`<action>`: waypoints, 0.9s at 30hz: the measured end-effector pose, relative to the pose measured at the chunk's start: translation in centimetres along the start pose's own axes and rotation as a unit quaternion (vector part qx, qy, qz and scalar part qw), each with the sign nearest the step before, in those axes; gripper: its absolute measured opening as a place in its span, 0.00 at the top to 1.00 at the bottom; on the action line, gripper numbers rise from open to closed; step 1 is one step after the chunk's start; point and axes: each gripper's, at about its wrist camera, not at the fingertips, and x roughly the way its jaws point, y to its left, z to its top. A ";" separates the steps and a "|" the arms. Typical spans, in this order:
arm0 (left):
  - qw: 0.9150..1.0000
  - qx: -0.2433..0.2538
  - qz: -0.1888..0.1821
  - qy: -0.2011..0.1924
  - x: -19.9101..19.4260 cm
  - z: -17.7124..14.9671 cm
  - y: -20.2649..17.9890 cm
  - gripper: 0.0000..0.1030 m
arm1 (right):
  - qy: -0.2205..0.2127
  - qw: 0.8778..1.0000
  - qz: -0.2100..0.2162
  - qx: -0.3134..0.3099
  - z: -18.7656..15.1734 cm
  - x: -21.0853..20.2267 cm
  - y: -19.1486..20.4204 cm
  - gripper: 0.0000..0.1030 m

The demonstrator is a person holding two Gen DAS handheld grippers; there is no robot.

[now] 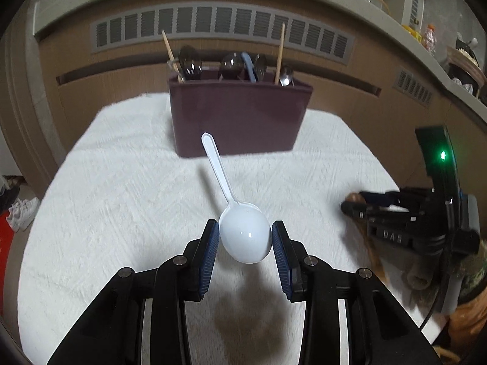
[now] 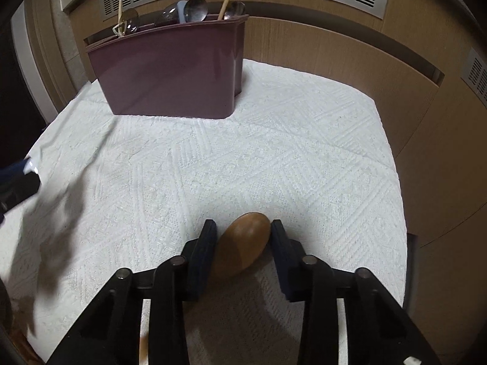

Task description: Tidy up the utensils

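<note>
Left gripper: our jaws clamp the white plastic spoon by its bowl, lifted.
Right gripper: our jaws grip the wooden spoon on the worktop.

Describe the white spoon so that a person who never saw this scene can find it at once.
Start at the dark red utensil holder standing at the far end of the white cloth. In front of it, the left gripper holds the white plastic spoon by its bowl, above the cloth, handle pointing toward the holder. It is the only white spoon: those in the holder are metal, and the right gripper's is brown wood.
</note>
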 end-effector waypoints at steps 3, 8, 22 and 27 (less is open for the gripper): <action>1.000 0.010 -0.001 0.012 -0.1 -1.0 0.1 0.64 | 0.003 1.000 0.002 -0.007 0.0 -0.2 0.5 0.72; 0.999 0.025 -0.010 0.028 -0.2 -2.7 0.3 0.63 | 0.002 1.000 -0.004 -0.013 -0.2 -0.3 0.8 0.72; 0.995 -0.027 0.005 0.093 4.3 2.0 2.5 0.50 | -0.012 1.000 -0.001 -0.019 -0.5 -0.3 0.7 0.72; 0.992 -0.035 0.047 0.114 9.1 4.4 3.1 0.50 | -0.016 1.000 0.001 -0.017 -0.6 -0.4 0.6 0.72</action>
